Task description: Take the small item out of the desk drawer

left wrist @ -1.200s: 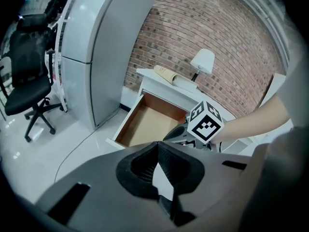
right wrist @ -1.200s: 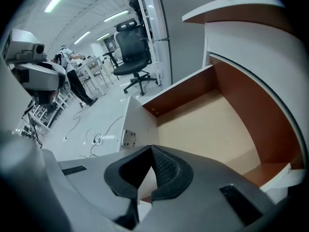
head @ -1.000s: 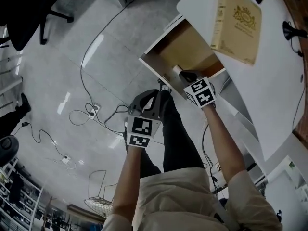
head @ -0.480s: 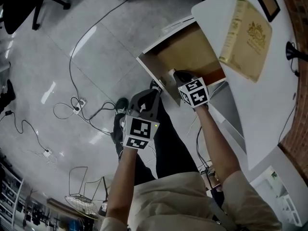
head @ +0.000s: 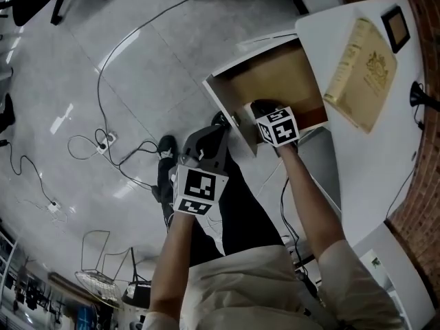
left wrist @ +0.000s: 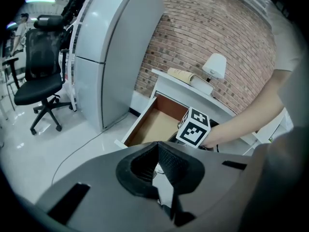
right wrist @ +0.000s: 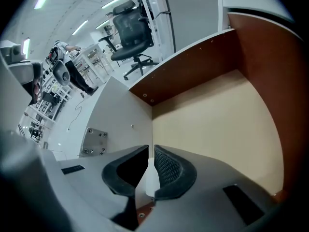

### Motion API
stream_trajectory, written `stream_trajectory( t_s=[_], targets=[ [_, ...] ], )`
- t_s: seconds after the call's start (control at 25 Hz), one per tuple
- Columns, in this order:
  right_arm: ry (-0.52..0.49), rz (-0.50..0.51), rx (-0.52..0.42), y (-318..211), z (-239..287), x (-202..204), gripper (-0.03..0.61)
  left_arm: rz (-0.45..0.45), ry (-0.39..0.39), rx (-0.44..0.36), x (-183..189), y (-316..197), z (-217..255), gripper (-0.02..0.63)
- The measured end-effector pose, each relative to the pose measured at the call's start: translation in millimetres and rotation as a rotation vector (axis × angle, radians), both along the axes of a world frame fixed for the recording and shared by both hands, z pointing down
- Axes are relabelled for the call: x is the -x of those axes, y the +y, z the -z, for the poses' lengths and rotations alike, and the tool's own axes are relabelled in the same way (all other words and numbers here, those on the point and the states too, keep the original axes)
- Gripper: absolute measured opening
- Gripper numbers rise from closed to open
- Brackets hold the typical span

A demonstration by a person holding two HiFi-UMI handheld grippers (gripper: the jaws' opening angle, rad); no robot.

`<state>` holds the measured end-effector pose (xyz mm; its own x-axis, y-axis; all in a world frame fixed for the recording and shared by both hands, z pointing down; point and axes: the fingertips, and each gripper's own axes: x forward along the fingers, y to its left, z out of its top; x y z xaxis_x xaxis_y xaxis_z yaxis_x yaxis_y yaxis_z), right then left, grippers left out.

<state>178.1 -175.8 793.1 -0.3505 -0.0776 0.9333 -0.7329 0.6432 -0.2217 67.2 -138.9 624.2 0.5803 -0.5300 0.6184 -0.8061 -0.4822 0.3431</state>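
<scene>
The desk drawer (head: pixel 283 80) stands pulled out, its pale floor bare. My right gripper (head: pixel 256 110) reaches into its near front corner, just behind the white front panel (right wrist: pixel 116 120). Its jaws are opening with a narrow gap, and a small white item (right wrist: pixel 148 179) shows low in that gap; the pads do not seem to press on it. My left gripper (head: pixel 206 143) hangs outside the drawer above the floor, shut and empty. From the left gripper view the drawer (left wrist: pixel 154 122) lies ahead.
A book (head: pixel 363 74), a small picture frame (head: pixel 397 25) and a lamp (head: pixel 421 96) sit on the white desk top (head: pixel 371 157). Cables (head: pixel 103 143) trail over the tiled floor. A grey cabinet (left wrist: pixel 116 47) and an office chair (left wrist: pixel 43 52) stand beyond the drawer.
The head view has swung, so desk and drawer sit further right. Both grippers hold about the same places by the drawer's front corner.
</scene>
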Motion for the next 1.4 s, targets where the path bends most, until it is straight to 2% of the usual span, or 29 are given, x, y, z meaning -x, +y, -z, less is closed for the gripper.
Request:
stream_trajectory(
  t_s=[0.08, 0.28, 0.6, 0.92, 1.24, 1.4],
  targets=[
    [0.002, 0.019, 0.018, 2, -3, 1, 0.074, 0.017, 0.001, 0.010, 1, 4, -4, 0.015],
    [0.005, 0.096, 0.036, 9, -11, 6, 0.104, 0.017, -0.001, -0.041, 3, -6, 8, 0.015],
    [0.052, 0.211, 0.106, 31, -25, 8, 0.169, 0.028, -0.004, -0.030, 2, -3, 1, 0.015],
    [0.098, 0.229, 0.115, 34, -36, -4, 0.192, 0.036, 0.004, -0.036, 2, -5, -2, 0.015],
    [0.129, 0.227, 0.142, 38, -45, -9, 0.193, 0.046, 0.003, 0.022, 6, 16, -25, 0.015],
    [0.145, 0.247, 0.150, 40, -51, -8, 0.192, 0.029, 0.009, 0.016, 6, 12, -23, 0.015]
  ],
)
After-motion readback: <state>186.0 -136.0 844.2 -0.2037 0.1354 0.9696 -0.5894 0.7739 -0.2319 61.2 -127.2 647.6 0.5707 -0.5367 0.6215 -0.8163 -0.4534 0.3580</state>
